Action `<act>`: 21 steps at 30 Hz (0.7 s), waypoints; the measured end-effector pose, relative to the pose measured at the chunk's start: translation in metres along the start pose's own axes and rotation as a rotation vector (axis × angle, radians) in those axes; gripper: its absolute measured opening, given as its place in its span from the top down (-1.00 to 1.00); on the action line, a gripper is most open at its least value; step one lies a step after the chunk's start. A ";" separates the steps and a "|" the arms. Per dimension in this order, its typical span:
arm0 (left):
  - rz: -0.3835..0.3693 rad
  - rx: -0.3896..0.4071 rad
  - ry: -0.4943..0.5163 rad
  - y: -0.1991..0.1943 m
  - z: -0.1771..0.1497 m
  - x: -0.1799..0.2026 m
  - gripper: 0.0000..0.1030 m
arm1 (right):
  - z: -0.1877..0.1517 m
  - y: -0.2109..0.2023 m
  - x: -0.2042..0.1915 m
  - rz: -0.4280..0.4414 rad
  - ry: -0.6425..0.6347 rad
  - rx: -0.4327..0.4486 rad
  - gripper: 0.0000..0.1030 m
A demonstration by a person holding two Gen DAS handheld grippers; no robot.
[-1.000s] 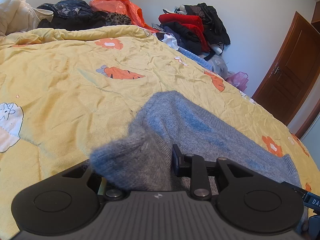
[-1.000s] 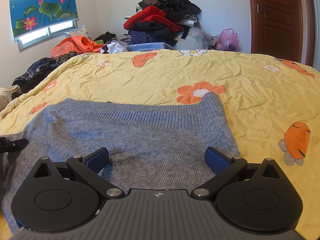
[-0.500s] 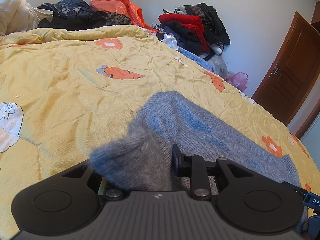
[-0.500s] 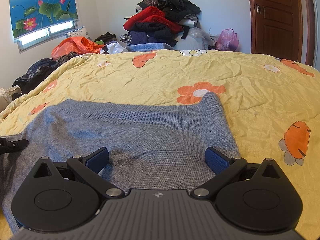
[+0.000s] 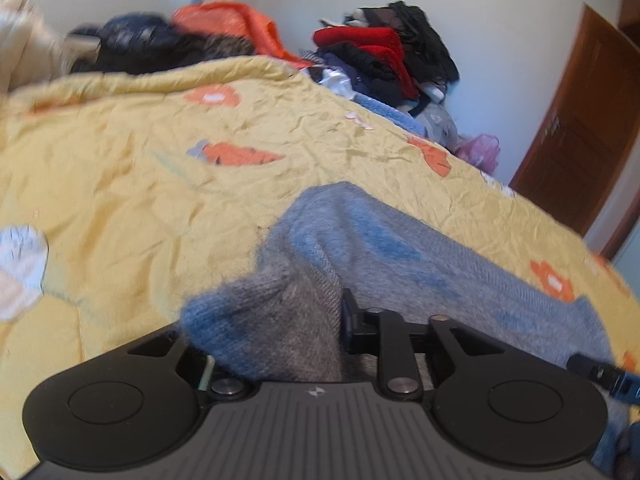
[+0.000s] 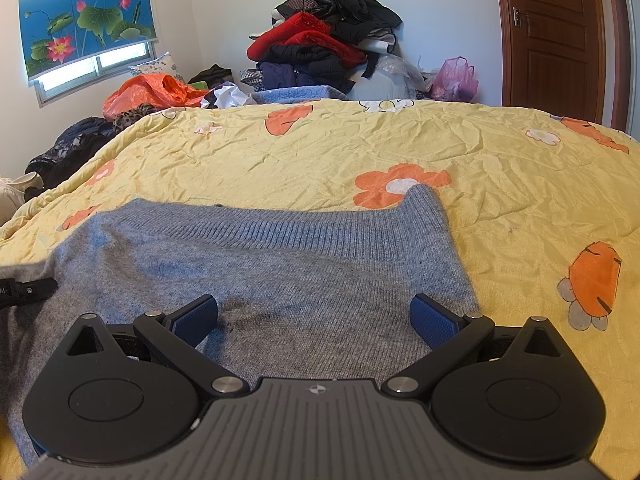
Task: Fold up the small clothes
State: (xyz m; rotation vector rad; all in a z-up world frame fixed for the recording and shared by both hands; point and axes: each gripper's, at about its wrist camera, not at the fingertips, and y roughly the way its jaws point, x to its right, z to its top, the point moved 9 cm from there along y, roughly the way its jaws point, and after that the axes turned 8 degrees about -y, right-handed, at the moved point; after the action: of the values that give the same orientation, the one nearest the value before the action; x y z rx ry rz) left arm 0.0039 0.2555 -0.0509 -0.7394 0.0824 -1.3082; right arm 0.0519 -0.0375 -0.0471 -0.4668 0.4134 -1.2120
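Note:
A grey knitted sweater (image 6: 280, 272) lies spread on the yellow flowered quilt (image 6: 360, 148), its ribbed hem toward the far side. In the left wrist view the sweater (image 5: 400, 256) stretches away to the right, and a bunched fold of it rises between the fingers of my left gripper (image 5: 304, 320), which is shut on it. My right gripper (image 6: 316, 320) hovers just above the sweater's near part, open, its blue pads (image 6: 434, 322) wide apart with nothing between them. The left gripper's tip (image 6: 28, 290) shows at the left edge of the right wrist view.
A heap of red, black and dark clothes (image 6: 320, 48) is piled against the far wall. An orange bag (image 6: 148, 90) and dark garments (image 6: 76, 144) lie beyond the bed's left side. A brown door (image 6: 552, 36) stands at the right.
The left wrist view is now blurred and slightly shifted, so the left gripper has started moving with the sweater fold in it. The right gripper stays put.

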 end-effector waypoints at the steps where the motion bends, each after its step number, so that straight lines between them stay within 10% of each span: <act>1: 0.001 0.024 0.075 -0.005 -0.001 0.012 0.67 | 0.000 0.000 0.000 0.000 0.001 0.000 -1.00; 7: -0.095 0.127 0.502 -0.032 -0.043 0.085 0.67 | 0.000 0.000 0.000 -0.002 -0.001 -0.001 -1.00; 21: -0.132 0.077 0.425 -0.026 -0.039 0.077 0.67 | 0.035 -0.008 -0.005 -0.005 0.068 0.029 -0.82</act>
State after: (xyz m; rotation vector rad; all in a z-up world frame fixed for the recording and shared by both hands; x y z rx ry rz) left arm -0.0133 0.1678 -0.0412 -0.3968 0.3273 -1.5711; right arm 0.0629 -0.0307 -0.0135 -0.4023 0.4522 -1.2397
